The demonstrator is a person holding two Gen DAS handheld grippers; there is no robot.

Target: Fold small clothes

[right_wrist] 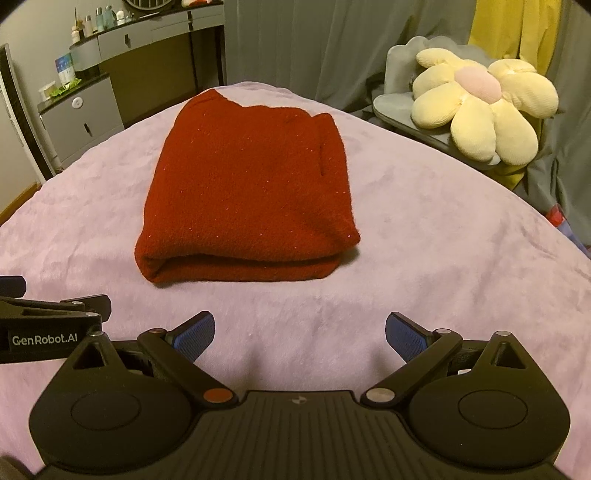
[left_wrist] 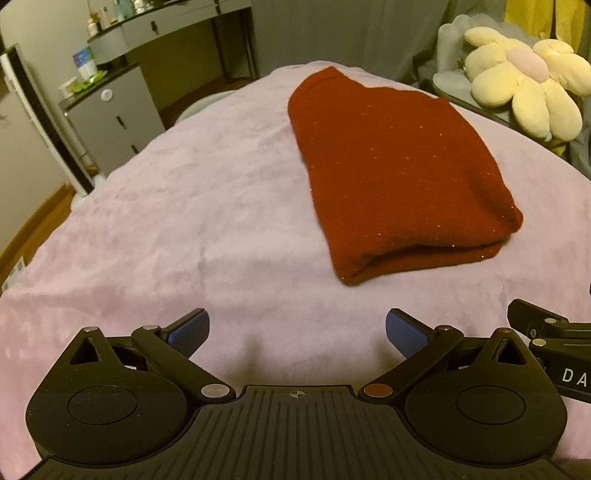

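A dark red knitted garment (left_wrist: 395,173) lies folded into a thick rectangle on the lilac blanket (left_wrist: 184,221); its folded edge faces me. It also shows in the right wrist view (right_wrist: 247,192). My left gripper (left_wrist: 297,336) is open and empty, held low over the blanket, short of the garment and to its left. My right gripper (right_wrist: 300,338) is open and empty, just in front of the garment's near edge. Each gripper's body shows at the edge of the other's view.
A yellow flower-shaped cushion (right_wrist: 480,107) sits on a grey seat at the right. Grey drawers (left_wrist: 110,114) and a desk with bottles (right_wrist: 147,29) stand at the back left. A grey curtain hangs behind.
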